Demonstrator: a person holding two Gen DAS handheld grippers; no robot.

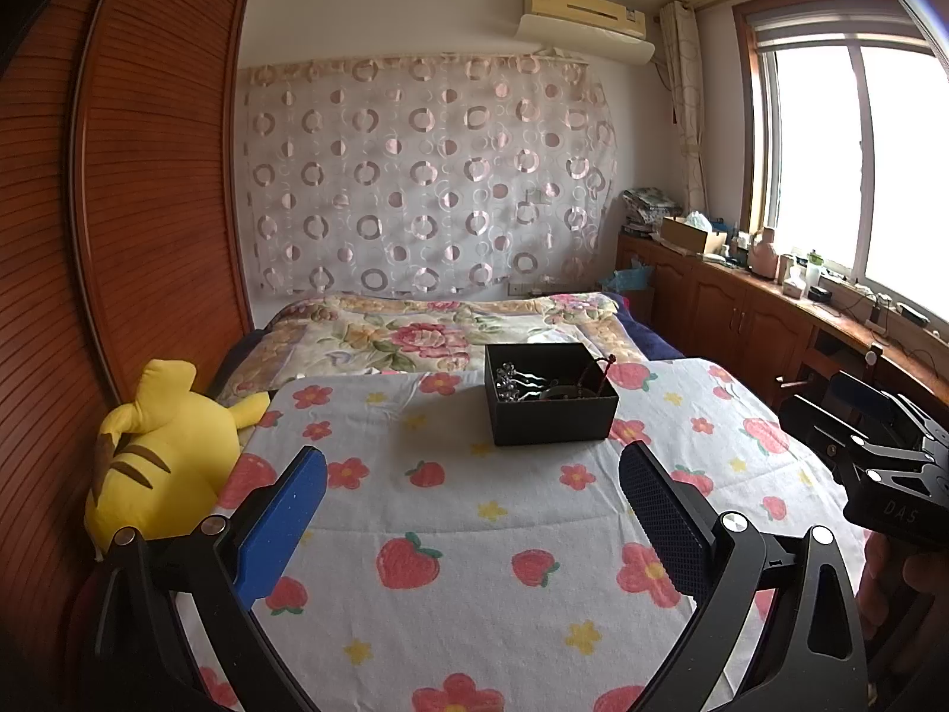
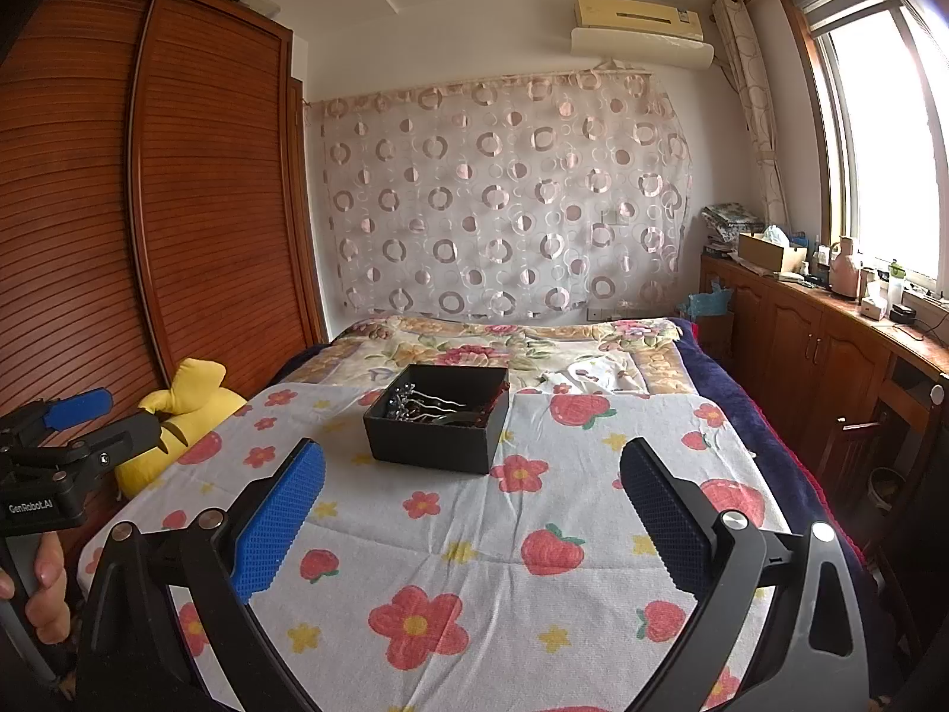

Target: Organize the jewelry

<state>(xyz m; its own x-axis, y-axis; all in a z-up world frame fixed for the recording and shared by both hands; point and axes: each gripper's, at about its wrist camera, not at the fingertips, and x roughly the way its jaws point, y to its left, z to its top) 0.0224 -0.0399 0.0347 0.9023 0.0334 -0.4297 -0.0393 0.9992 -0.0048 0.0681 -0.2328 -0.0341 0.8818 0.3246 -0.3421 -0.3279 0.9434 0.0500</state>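
Jewelry (image 1: 537, 382) piled inside open black box (image 1: 551, 415), incl. silver hairpins (image 2: 409, 400) w/ wavy prongs, a dark bangle and a red beaded strand hung over box's right wall. Box sitting on strawberry-and-flower cloth (image 1: 451, 510), toward its far edge, w/ floral quilt (image 1: 415, 338) just beyond box. Left gripper (image 1: 474, 474) hovering above cloth on near side of box, fingers spread wide, blue pads (image 1: 284, 522) facing in, nothing held. Right gripper (image 2: 474, 474) likewise near side of box, a bit right of it, wide apart and gripping nothing. Each tool visible at edge of the other's view, clear of box. Yellow plush toy (image 1: 148, 451) lying left of box, off cloth's edge, against wooden wardrobe (image 1: 148, 178). Circle-print curtain (image 1: 427, 172) hanging behind box on far wall; window (image 1: 860, 166) and wooden cabinets (image 1: 712, 302) to box's right.
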